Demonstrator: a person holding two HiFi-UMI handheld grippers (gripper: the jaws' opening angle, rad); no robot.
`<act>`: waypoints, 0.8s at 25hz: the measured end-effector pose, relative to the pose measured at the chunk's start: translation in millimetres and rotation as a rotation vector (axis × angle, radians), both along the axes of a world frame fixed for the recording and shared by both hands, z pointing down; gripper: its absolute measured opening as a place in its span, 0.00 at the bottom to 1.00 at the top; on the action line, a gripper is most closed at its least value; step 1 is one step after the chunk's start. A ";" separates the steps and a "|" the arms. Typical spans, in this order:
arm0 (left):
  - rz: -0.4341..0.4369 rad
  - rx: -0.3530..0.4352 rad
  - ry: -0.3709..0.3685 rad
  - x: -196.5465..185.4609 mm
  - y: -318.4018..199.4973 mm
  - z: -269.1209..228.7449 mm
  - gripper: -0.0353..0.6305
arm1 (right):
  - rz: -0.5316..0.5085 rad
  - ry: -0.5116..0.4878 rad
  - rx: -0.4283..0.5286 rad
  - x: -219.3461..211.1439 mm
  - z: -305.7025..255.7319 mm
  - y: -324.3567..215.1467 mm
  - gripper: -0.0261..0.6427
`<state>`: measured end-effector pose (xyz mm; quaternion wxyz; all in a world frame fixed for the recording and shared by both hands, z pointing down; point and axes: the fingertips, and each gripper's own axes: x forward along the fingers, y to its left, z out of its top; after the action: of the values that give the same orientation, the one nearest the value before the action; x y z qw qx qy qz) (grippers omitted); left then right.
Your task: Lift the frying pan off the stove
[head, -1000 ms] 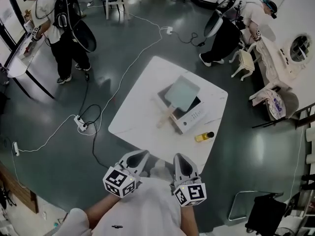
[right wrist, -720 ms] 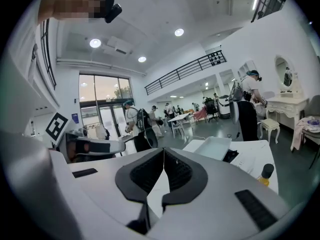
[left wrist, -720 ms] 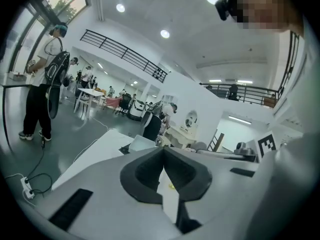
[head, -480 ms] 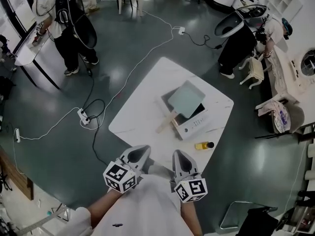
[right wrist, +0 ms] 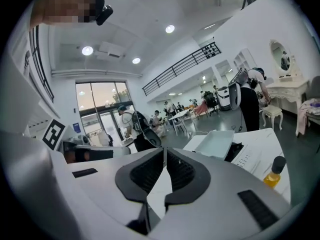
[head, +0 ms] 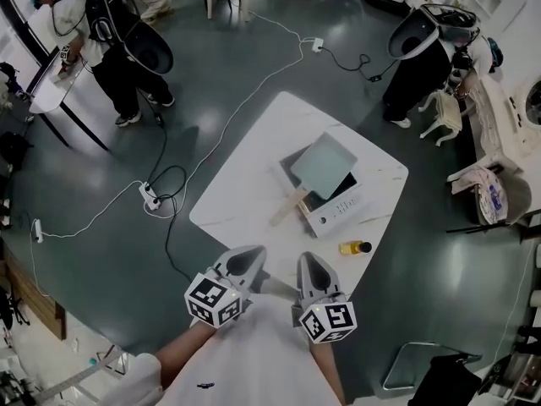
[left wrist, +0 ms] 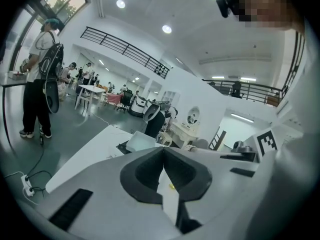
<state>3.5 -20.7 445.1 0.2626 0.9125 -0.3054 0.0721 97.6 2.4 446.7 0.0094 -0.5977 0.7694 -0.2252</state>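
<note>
A square pale-green frying pan [head: 323, 163] with a wooden handle [head: 290, 205] sits on a white portable stove [head: 340, 208] on the white table [head: 245, 201]; the handle points toward me. The pan [left wrist: 140, 141] also shows in the left gripper view, and the pan [right wrist: 216, 143] and stove [right wrist: 252, 156] in the right gripper view. My left gripper [head: 247, 259] and right gripper [head: 306, 265] hover side by side just short of the table's near edge, well short of the handle. Both are shut, with nothing between their jaws. Their closed tips show as left gripper [left wrist: 163, 149] and right gripper [right wrist: 165, 151].
A small yellow bottle [head: 353, 247] with a dark cap lies on the table right of the stove. Cables and a power strip [head: 150, 198] run across the floor to the left. One person [head: 110, 32] works at a counter far left, another person [head: 427, 45] stands at far right near white furniture.
Both grippers have edged forward toward the table's near edge and stay shut. The pan and stove have not moved on the table.
</note>
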 end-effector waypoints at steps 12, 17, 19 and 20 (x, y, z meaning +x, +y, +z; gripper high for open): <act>0.034 -0.107 0.003 14.2 -23.8 36.2 0.06 | -0.061 -0.134 -0.114 24.5 59.7 -26.0 0.16; 0.026 -0.168 -0.016 14.7 -37.7 58.5 0.06 | -0.062 -0.195 -0.138 29.4 76.6 -48.6 0.19; 0.005 -0.205 -0.019 13.4 -43.8 67.4 0.06 | -0.070 -0.229 -0.155 26.9 85.7 -58.6 0.19; -0.004 -0.221 -0.022 13.1 -46.4 70.7 0.06 | -0.079 -0.240 -0.165 25.0 90.3 -63.1 0.20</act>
<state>16.7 -67.0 515.8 0.3582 0.8766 -0.3002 0.1146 122.6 -60.7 537.0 0.0433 -0.5346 0.7645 -0.3576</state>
